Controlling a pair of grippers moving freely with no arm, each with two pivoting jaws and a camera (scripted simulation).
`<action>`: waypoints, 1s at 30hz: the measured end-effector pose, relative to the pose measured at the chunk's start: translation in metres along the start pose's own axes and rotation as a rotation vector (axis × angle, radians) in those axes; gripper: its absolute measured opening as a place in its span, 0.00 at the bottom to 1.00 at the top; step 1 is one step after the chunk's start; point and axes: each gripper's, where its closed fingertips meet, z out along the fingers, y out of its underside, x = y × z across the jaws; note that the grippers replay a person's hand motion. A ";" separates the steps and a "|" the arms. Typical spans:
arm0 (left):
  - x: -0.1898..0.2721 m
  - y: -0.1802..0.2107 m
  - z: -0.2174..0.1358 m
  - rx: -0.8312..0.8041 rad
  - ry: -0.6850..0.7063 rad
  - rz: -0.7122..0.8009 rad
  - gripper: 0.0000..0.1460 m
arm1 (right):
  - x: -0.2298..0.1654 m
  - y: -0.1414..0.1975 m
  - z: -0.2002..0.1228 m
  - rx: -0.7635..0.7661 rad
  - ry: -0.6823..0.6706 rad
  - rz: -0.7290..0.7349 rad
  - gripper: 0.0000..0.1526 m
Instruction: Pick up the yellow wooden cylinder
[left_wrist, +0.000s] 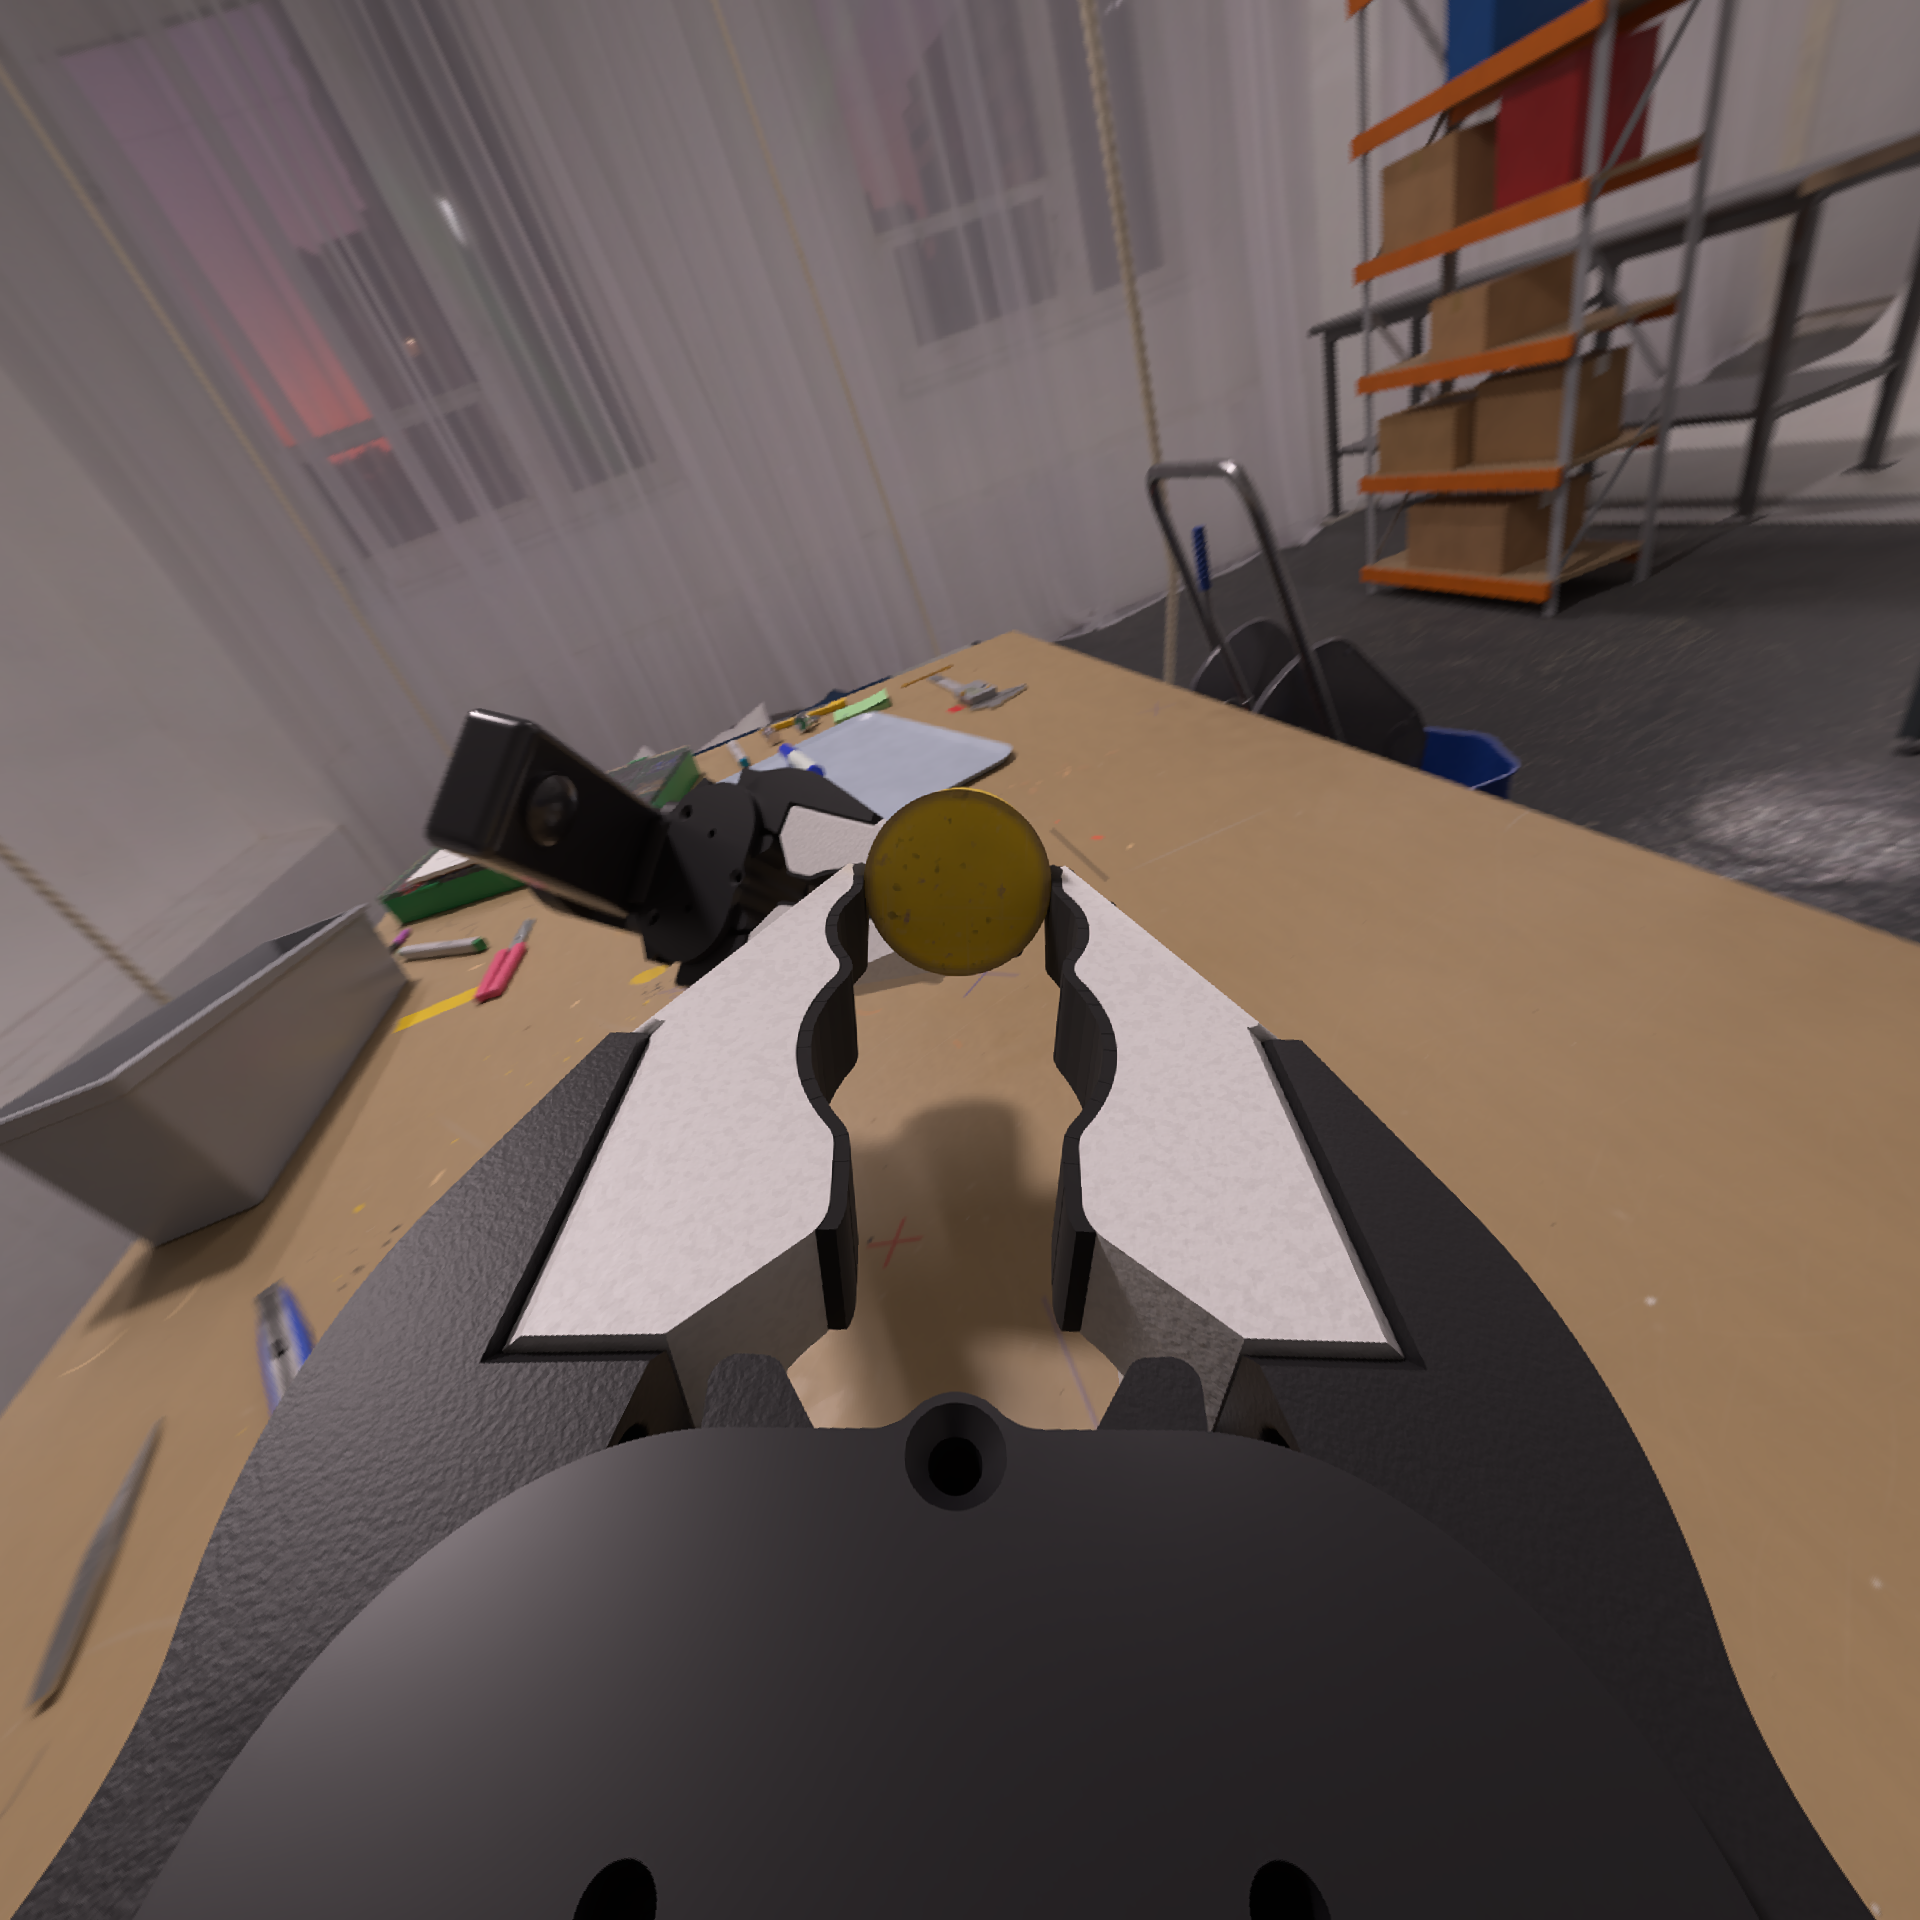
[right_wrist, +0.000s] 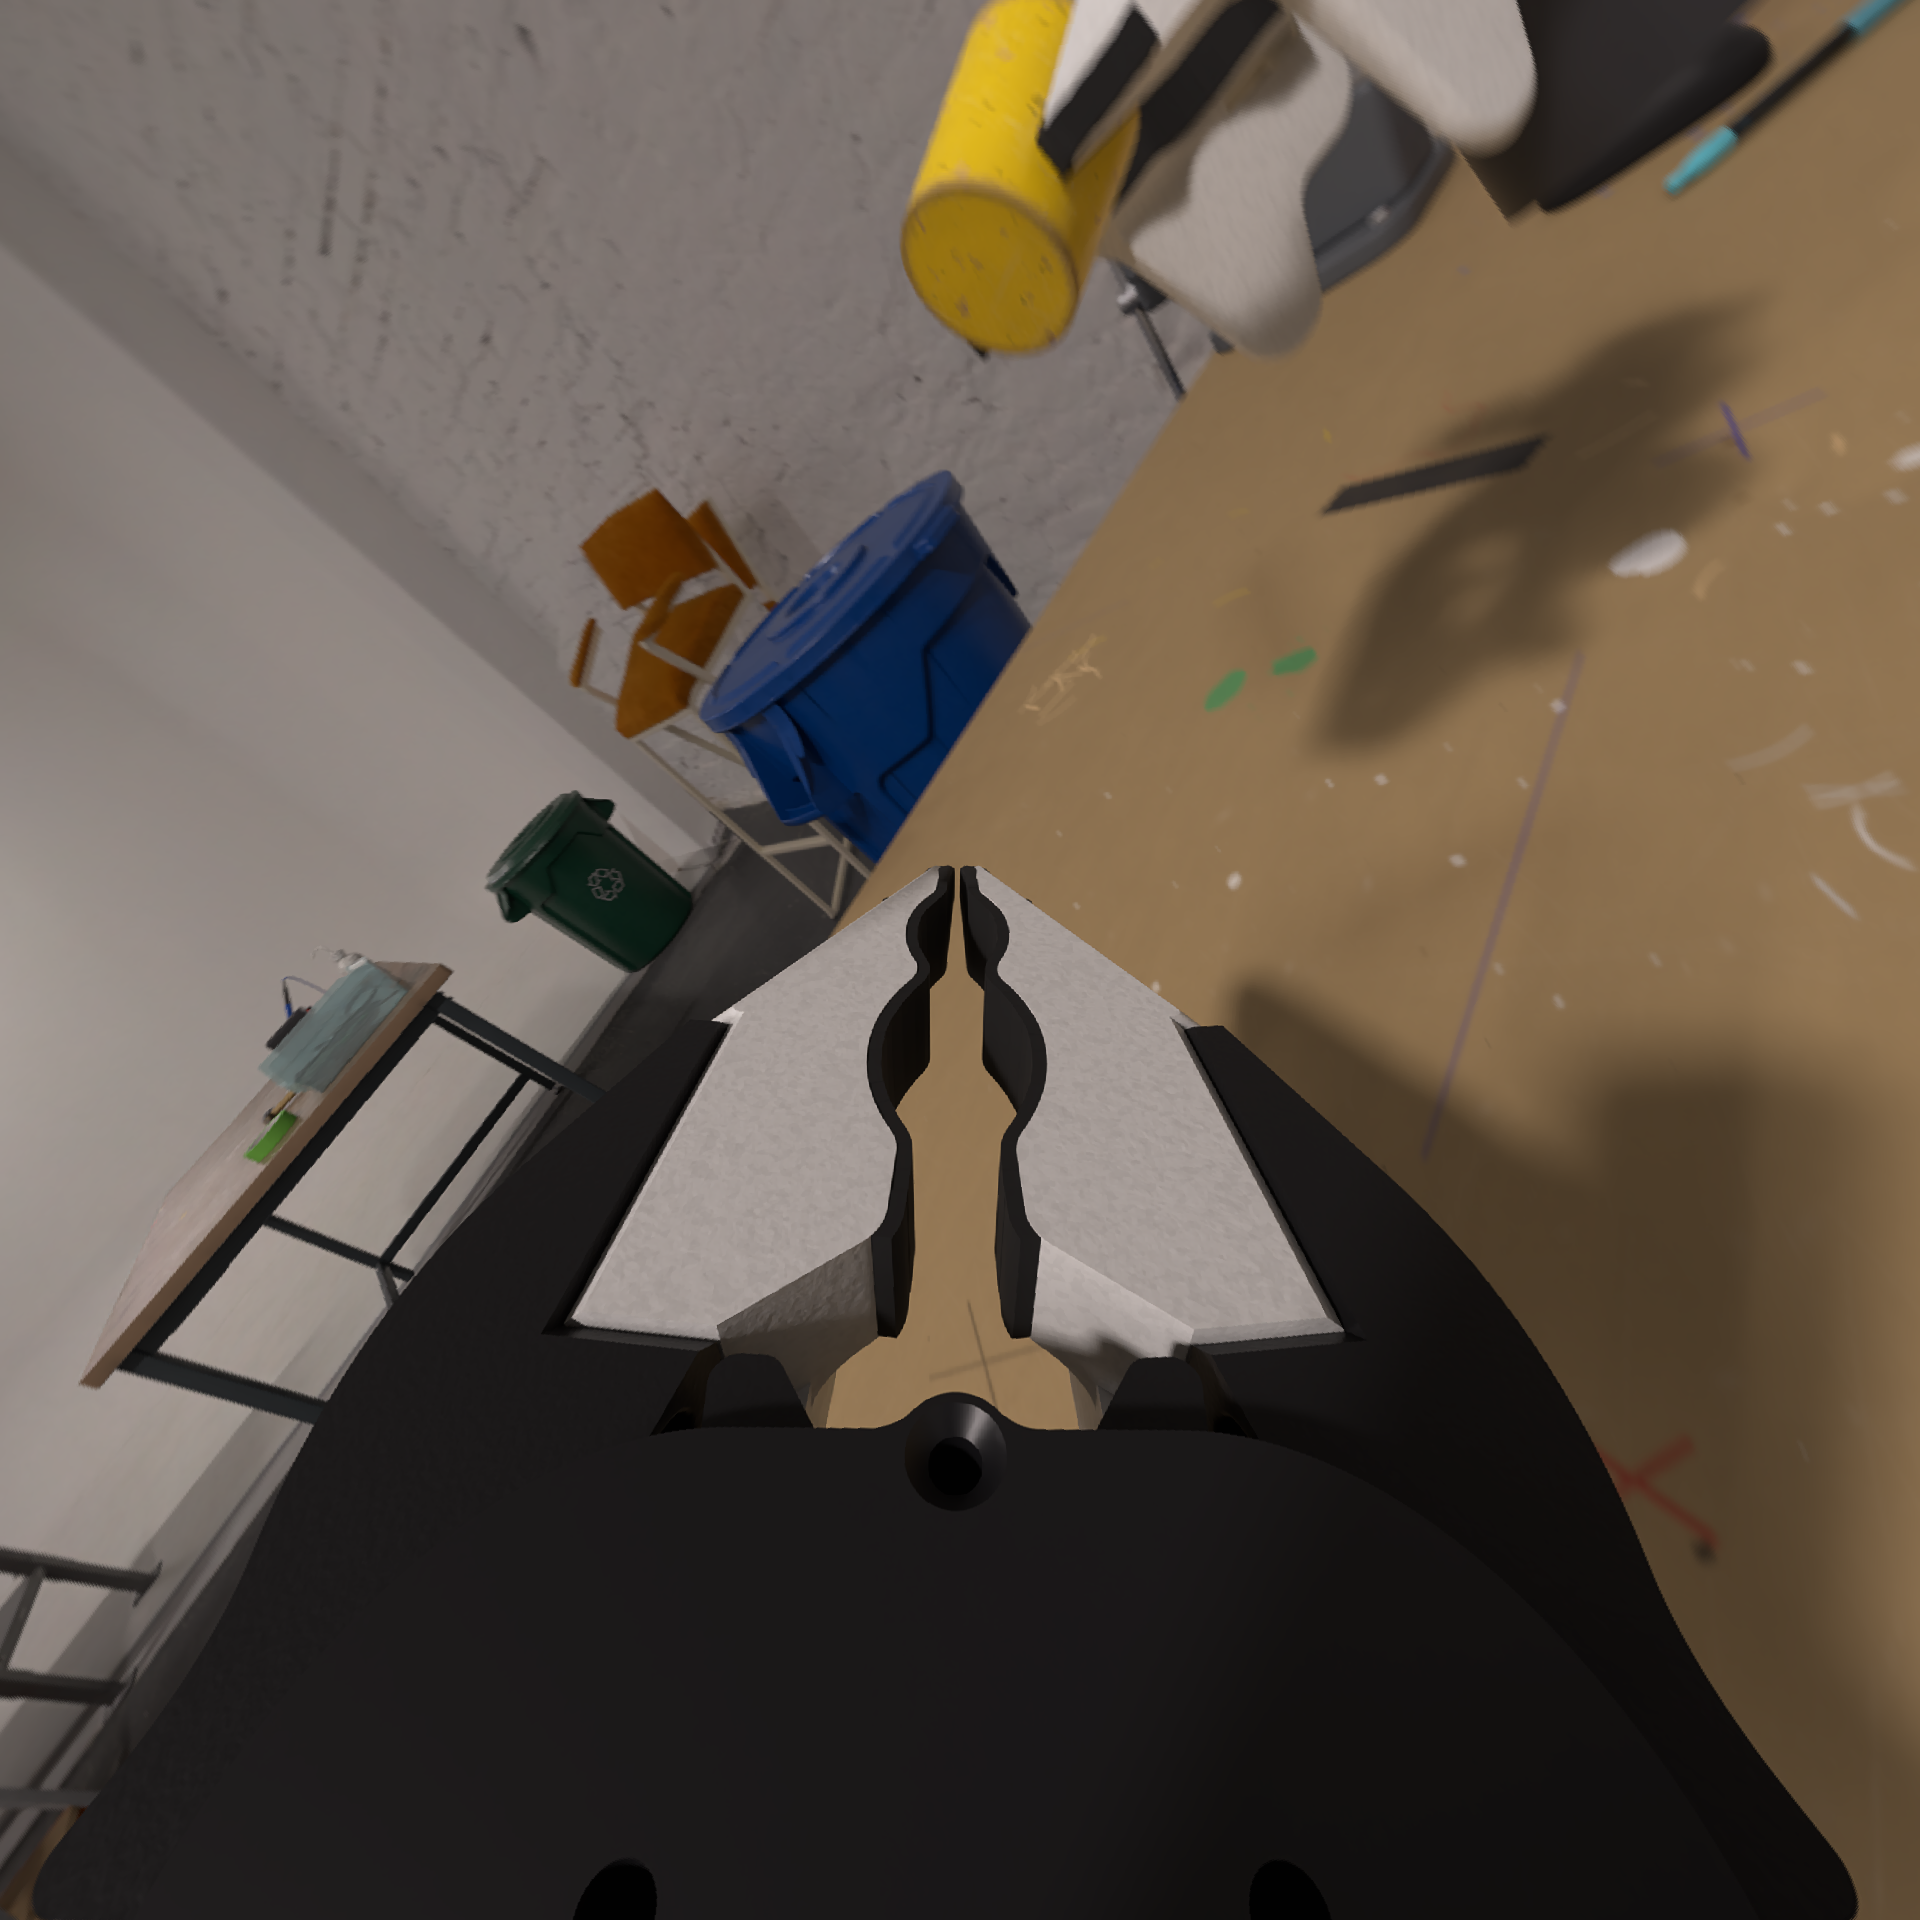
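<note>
My left gripper is shut on the yellow wooden cylinder, pinching it between the fingertips with its round end facing the camera. It hangs above the brown table, with its shadow on the table below. In the right wrist view the cylinder shows at the top, held in the left gripper's white fingers, clear of the table. My right gripper is shut and empty, over the table's edge. It also shows in the left wrist view, left of the cylinder.
A grey bin stands at the table's left. Pens, a pink marker, a green book and a pale tray lie at the back. A blue bin, a green bin and a side table stand on the floor.
</note>
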 end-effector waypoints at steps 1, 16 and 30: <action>-0.002 0.002 -0.004 -0.015 -0.018 0.013 0.23 | 0.004 0.004 -0.005 -0.008 0.024 0.016 0.01; -0.008 0.031 -0.017 -0.174 -0.111 0.089 0.23 | 0.027 0.030 -0.030 -0.041 0.125 0.133 0.01; -0.003 0.057 -0.007 -0.253 -0.093 0.084 0.23 | 0.034 0.041 -0.025 -0.085 0.096 0.179 0.01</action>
